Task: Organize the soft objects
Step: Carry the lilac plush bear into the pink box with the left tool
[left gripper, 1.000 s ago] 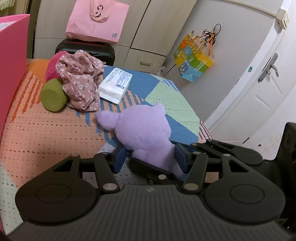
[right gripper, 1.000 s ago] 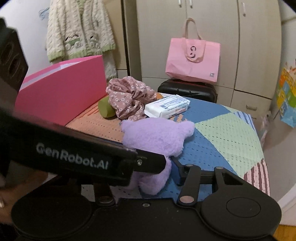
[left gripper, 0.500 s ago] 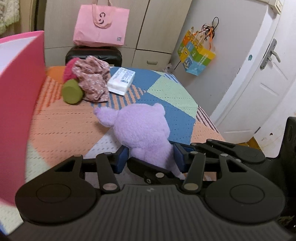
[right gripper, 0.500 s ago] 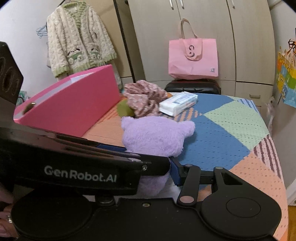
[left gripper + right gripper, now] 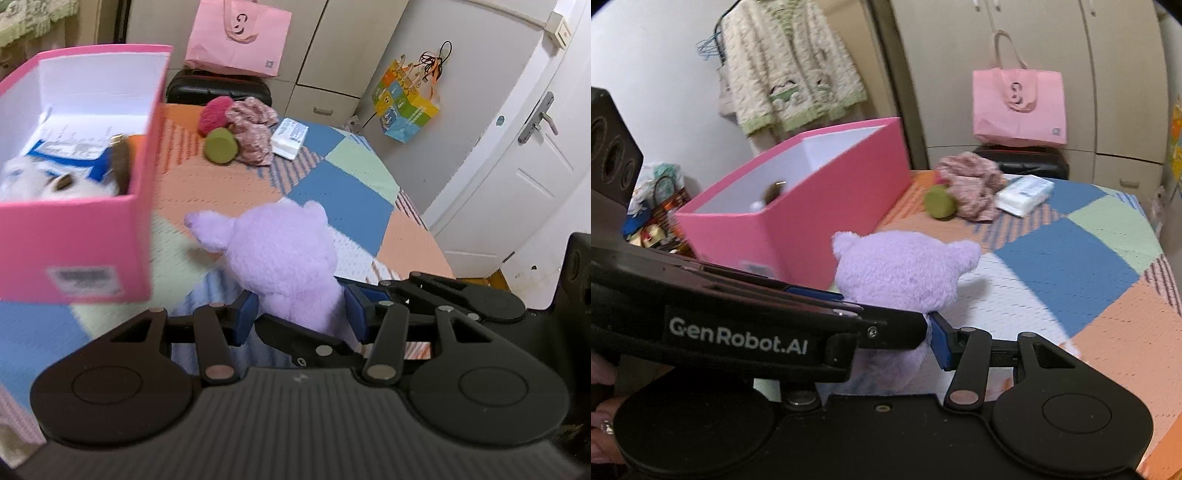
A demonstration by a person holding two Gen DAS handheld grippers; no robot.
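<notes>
Both grippers are shut on a purple plush toy [image 5: 284, 254] and hold it above the patchwork tablecloth. My left gripper [image 5: 301, 317] squeezes its lower body between blue pads. My right gripper [image 5: 890, 325] grips the same plush [image 5: 901, 273], and the left gripper's body crosses in front. An open pink box [image 5: 74, 229] stands to the left; it holds a white plush and a blue-white pack. It also shows in the right wrist view [image 5: 820, 206].
At the far end of the table lie a floral cloth [image 5: 255, 129], a green round object [image 5: 221, 146], a dark pink fluffy item [image 5: 212, 112] and a white tissue pack [image 5: 290, 136]. A pink bag [image 5: 236, 37] sits on a black suitcase behind. A door is at right.
Both grippers have lifted the purple plush and pulled back toward the near end of the table. The pink box has come into full view at left, its inside now visible.
</notes>
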